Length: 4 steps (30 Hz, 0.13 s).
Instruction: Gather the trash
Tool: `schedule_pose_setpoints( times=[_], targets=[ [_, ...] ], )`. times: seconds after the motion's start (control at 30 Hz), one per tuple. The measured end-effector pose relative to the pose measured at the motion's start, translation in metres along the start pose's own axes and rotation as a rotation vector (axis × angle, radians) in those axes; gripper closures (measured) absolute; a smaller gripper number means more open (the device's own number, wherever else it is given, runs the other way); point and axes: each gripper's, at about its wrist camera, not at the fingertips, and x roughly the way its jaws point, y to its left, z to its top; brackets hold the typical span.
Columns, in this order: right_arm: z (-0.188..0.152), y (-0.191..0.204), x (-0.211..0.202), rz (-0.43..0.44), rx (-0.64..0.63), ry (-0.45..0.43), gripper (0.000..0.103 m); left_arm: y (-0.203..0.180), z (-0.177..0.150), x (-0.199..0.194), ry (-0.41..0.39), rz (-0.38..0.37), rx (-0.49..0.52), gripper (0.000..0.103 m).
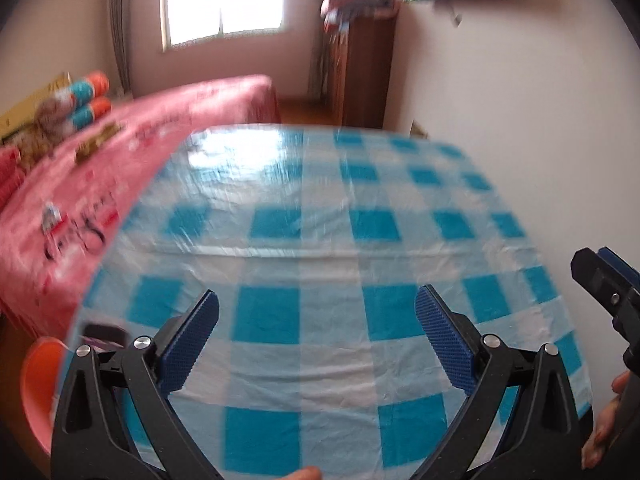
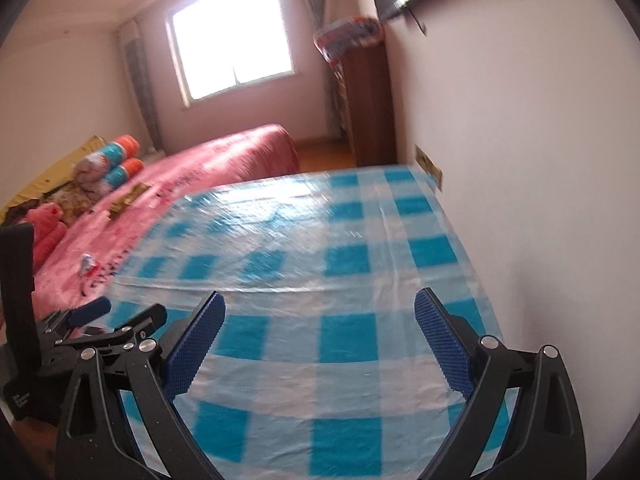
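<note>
My left gripper is open and holds nothing as it hangs over a table under a blue-and-white checked plastic cloth. My right gripper is open and empty too, over the same cloth. Each gripper shows at the edge of the other's view: the right gripper on the right, the left gripper on the left. No trash shows on the cloth. A small crumpled white wrapper lies on the pink bedspread left of the table. A brownish scrap lies farther up the bed.
A pink-covered bed runs along the table's left side, with rolled bedding at its head. A white wall borders the table's right edge. A wooden cabinet stands beyond. An orange plastic object sits low at the left.
</note>
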Motion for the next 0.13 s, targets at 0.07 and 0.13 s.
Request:
schedule_pose_setpoints(
  times=[0.07,0.13],
  targets=[
    [-0.004,-0.010,0.023,-0.042,0.006,0.047,0.008,-0.006,-0.003,0.022,0.042,0.006,-0.017,0.004],
    [-0.009,-0.019,0.049,-0.074,0.022,0.105,0.008,-0.011,-0.003,0.038,0.066,0.020,-0.015,0.004]
  ],
)
